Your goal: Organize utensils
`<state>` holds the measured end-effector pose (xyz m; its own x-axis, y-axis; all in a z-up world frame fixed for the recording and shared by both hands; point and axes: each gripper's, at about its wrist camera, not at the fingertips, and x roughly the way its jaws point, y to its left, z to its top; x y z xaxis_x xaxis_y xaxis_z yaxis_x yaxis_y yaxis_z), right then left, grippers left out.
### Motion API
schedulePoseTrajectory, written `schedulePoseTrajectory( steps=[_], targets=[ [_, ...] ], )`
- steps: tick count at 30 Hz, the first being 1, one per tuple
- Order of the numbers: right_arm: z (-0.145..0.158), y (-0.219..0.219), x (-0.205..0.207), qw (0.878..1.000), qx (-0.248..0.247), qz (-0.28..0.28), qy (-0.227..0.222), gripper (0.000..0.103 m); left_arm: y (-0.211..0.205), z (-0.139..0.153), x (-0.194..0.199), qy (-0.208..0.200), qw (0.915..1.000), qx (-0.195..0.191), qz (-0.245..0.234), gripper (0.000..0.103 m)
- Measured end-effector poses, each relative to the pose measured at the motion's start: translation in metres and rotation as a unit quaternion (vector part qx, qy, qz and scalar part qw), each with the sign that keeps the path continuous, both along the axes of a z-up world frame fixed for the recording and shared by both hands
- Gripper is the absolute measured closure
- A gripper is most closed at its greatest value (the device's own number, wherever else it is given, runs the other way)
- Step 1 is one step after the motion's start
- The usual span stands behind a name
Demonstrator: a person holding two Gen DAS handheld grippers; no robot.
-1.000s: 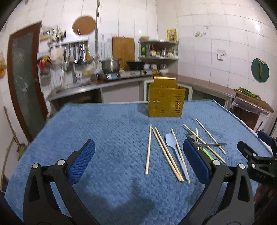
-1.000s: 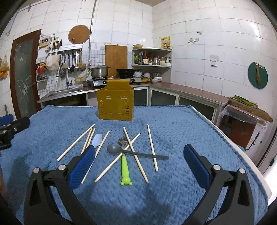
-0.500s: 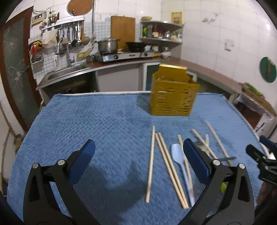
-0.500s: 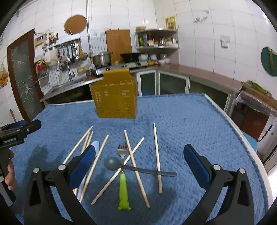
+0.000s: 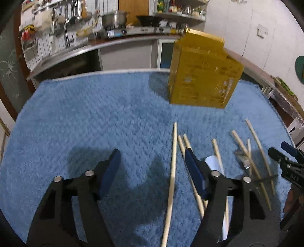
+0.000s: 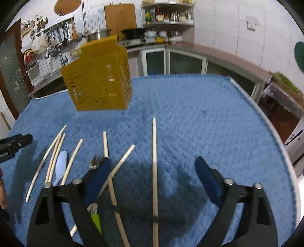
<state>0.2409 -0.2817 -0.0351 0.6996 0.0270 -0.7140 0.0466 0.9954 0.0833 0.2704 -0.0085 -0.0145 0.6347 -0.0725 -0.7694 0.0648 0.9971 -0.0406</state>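
Observation:
Several wooden chopsticks lie scattered on the blue mat in front of a yellow slotted utensil holder [image 5: 203,76] [image 6: 98,79]. My left gripper [image 5: 153,163] hovers low over the mat with its jaws closing. One long chopstick [image 5: 172,171] lies between the fingers, apart from both pads. My right gripper [image 6: 153,171] is closing too, astride another chopstick [image 6: 154,152] that no pad touches. A pale blue spoon [image 5: 214,163] [image 6: 61,165], a green-handled fork [image 6: 96,161] and a dark spoon's handle [image 6: 163,218] lie among the sticks.
The mat [image 5: 85,117] covers a table whose right edge [image 6: 266,121] is near. Behind it run a kitchen counter with a stove and pots [image 5: 114,17], and shelves [image 6: 169,17]. Each gripper shows at the other view's edge: the right gripper [image 5: 285,161], the left gripper [image 6: 13,144].
Both grippers have come forward and down toward the chopsticks, tipping downward. Their jaws stand narrower than before, the left more so. The utensils lie where they were.

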Motion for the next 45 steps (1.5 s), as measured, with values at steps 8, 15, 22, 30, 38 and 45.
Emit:
schedulePoseTrajectory(
  steps=[8, 15, 22, 30, 38, 45],
  targets=[
    [-0.023, 0.009, 0.031, 0.999, -0.018, 0.006, 0.040, 0.050, -0.013, -0.022, 0.004, 0.026, 0.9994, 0.008, -0.024, 0.053],
    [-0.030, 0.002, 0.047, 0.998, -0.007, 0.001, 0.062, 0.067, -0.019, -0.035, 0.014, 0.052, 0.9979, 0.003, -0.037, 0.071],
    [-0.031, 0.001, 0.059, 0.997, 0.000, 0.001, 0.076, 0.077, -0.024, -0.037, 0.029, 0.063, 0.9975, 0.001, -0.031, 0.079],
    [-0.033, 0.004, 0.070, 0.996, -0.012, -0.009, 0.093, 0.078, -0.029, -0.038, 0.048, 0.075, 0.9969, 0.004, -0.024, 0.085],
    [-0.032, 0.004, 0.079, 0.994, 0.004, -0.014, 0.110, 0.097, -0.026, -0.037, 0.059, 0.091, 0.9956, -0.010, -0.017, 0.098],
    [-0.013, -0.006, 0.064, 0.996, 0.047, -0.018, 0.067, 0.097, -0.019, -0.023, 0.047, 0.064, 0.9973, -0.032, -0.017, 0.099]
  ],
)
